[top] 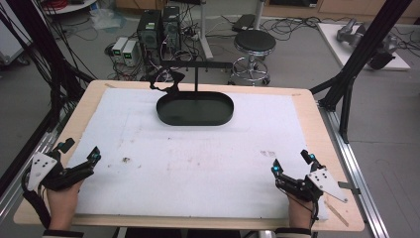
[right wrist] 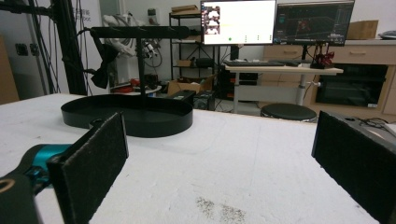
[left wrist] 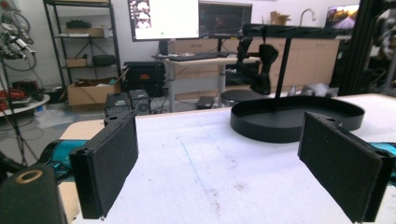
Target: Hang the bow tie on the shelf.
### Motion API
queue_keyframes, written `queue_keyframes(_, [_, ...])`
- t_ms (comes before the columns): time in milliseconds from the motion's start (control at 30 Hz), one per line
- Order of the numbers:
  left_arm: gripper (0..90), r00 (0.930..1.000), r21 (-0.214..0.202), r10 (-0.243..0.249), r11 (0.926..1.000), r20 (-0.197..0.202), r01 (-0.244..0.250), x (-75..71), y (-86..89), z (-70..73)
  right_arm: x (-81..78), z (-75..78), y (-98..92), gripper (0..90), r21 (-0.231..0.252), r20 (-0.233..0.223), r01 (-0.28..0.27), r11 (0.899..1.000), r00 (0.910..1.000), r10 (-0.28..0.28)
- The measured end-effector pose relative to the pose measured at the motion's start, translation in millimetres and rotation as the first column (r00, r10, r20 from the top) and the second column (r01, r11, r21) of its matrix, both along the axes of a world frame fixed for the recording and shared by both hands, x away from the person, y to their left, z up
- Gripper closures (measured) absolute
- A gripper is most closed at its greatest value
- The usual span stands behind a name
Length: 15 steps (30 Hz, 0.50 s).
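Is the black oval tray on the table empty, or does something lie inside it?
Nothing loose lies in the black oval tray. Inside it rises the post of a stand.

This is a robotics or data-collection lab. A wooden table (top: 317, 129) topped with a white foam sheet (top: 198, 158) stands inside a black metal frame (top: 369, 44) on a grey floor. Beyond the far edge, computer towers (top: 158, 29) sit on the floor among loose cables (top: 292, 25), near a round black stool (top: 254, 42). Farther off, desks carry lit monitors (right wrist: 238, 22) and a keyboard (right wrist: 261, 62), with metal shelving (left wrist: 79, 51) holding boxes and equipment at the left.
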<state>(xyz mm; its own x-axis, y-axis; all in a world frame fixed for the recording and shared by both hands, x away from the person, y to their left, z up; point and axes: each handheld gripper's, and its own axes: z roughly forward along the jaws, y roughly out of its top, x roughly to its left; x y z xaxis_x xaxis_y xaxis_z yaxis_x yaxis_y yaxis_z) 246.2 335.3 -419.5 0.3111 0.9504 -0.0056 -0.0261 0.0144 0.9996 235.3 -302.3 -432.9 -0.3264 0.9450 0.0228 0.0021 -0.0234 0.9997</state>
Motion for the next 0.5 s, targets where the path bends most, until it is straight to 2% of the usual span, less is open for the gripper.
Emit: queue_keyframes(500, [12.6, 0.9999, 0.008, -0.009, 0.9999, 0.006, 0.009, -0.3, -2.8, 0.5, -3.0, 1.8, 1.0, 2.7, -0.008, 0.006, 0.002, 1.000, 1.0000, -0.002])
